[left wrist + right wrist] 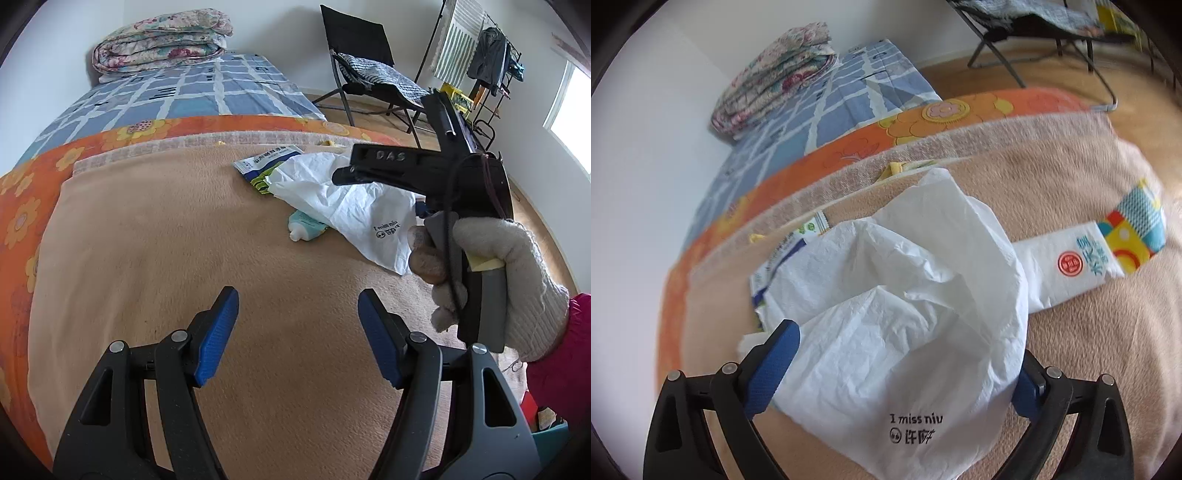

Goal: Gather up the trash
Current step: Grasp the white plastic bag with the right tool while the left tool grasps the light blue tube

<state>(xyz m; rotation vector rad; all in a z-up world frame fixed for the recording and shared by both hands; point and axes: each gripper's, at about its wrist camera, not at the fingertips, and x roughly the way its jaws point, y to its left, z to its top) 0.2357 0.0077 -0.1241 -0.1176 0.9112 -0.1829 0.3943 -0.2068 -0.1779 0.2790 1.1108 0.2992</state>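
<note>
Tan blanket [155, 258] underneath; right gripper [901, 365] spread around white bag [886, 314]; left gripper [298, 332] spread, apart from bag.

Left gripper [297, 328] and right gripper [897, 373], fingers apart.

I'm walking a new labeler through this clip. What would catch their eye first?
Most striking is the crumpled white plastic bag on the tan blanket, lying between the open fingers of the right gripper. Around it lies scattered trash: a blue-and-white packet, a small pale bottle and a white tissue pack. The left gripper hangs open over bare blanket.
</note>
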